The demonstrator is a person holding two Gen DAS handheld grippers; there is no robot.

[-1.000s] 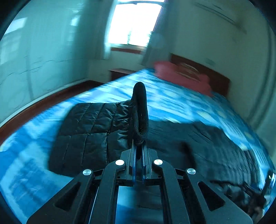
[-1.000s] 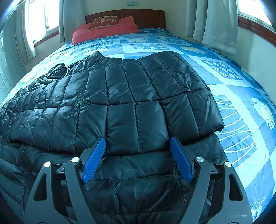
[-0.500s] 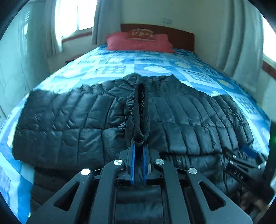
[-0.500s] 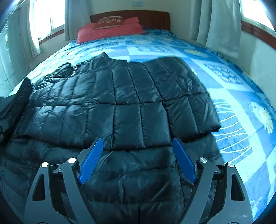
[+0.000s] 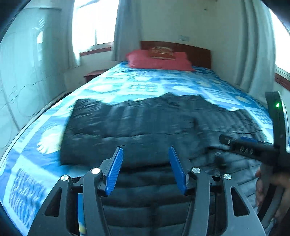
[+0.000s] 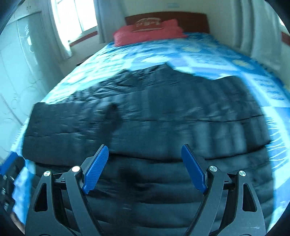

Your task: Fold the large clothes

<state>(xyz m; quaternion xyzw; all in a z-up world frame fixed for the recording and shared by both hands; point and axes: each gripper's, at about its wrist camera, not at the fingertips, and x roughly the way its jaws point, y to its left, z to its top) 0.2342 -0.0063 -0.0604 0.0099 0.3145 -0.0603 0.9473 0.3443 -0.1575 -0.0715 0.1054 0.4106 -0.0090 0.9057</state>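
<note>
A black quilted puffer jacket [image 5: 145, 123] lies spread across the near half of the bed, its upper layer folded over the lower one; the right wrist view shows the jacket [image 6: 154, 112] too. My left gripper [image 5: 145, 154] hovers above its near edge, jaws opening, nothing between the blue pads [image 5: 114, 172]. My right gripper [image 6: 145, 150] also hangs over the near edge, open wide and empty. In the left wrist view the right gripper [image 5: 244, 145] enters from the right with a hand [image 5: 268, 187] on it. Both views are blurred.
The bed carries a blue patterned sheet [image 5: 145, 85] and red pillows [image 5: 159, 59] against a wooden headboard [image 6: 166, 17]. A small bedside table [image 5: 94, 74] stands at the left by the window. Curtains [image 5: 257, 45] hang on the right wall.
My left gripper let go of the black cuff it was pinching and its jaws spread apart. Both grippers pulled back from the jacket, which now lies flat.
</note>
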